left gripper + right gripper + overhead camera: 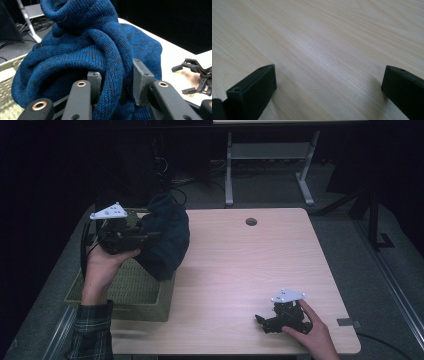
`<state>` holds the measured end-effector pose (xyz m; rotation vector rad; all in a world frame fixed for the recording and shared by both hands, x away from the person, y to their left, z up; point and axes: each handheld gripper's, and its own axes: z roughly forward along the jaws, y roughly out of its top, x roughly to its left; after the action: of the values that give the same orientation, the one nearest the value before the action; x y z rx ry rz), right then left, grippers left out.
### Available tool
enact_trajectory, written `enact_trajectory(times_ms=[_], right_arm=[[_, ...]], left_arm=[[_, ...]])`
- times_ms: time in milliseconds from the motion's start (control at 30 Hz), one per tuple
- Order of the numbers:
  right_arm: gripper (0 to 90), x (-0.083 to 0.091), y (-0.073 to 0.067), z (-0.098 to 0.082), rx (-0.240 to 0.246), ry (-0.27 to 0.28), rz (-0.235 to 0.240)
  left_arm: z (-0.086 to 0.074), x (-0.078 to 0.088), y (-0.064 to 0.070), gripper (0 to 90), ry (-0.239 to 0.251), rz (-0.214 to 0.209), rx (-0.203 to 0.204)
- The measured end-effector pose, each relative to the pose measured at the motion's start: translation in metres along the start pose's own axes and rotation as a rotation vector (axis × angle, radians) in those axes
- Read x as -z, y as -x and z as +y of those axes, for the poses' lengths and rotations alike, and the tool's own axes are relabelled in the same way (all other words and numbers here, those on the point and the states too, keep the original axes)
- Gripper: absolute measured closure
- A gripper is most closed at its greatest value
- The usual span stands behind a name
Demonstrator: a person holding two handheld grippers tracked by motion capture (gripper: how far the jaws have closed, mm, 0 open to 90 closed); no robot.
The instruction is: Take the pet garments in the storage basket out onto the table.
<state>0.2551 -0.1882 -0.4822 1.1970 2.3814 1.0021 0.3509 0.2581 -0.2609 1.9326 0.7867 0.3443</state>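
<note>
Holding the blue knit sweater (166, 236) up over the near edge of the green woven basket (131, 292) at the table's (240, 270) left side, so it hangs bunched and clear of the rim and I can bring it across onto the wood. My left gripper (117, 83) is clamped on a thick rolled fold of the knit, pads (140, 80) pressing from both sides. My right gripper (328, 92) just sits on the tabletop near the front right corner, jaws spread wide with nothing between them, waiting to help.
</note>
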Motion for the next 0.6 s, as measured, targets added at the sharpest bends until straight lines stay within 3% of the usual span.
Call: enact_trajectory(times_ms=[600], right_arm=[[0.0,0.000,0.000,0.000,0.003,0.001,-0.001]], left_arm=[[0.018,-0.041,0.032,64.5,-0.008,-0.115,-0.056]])
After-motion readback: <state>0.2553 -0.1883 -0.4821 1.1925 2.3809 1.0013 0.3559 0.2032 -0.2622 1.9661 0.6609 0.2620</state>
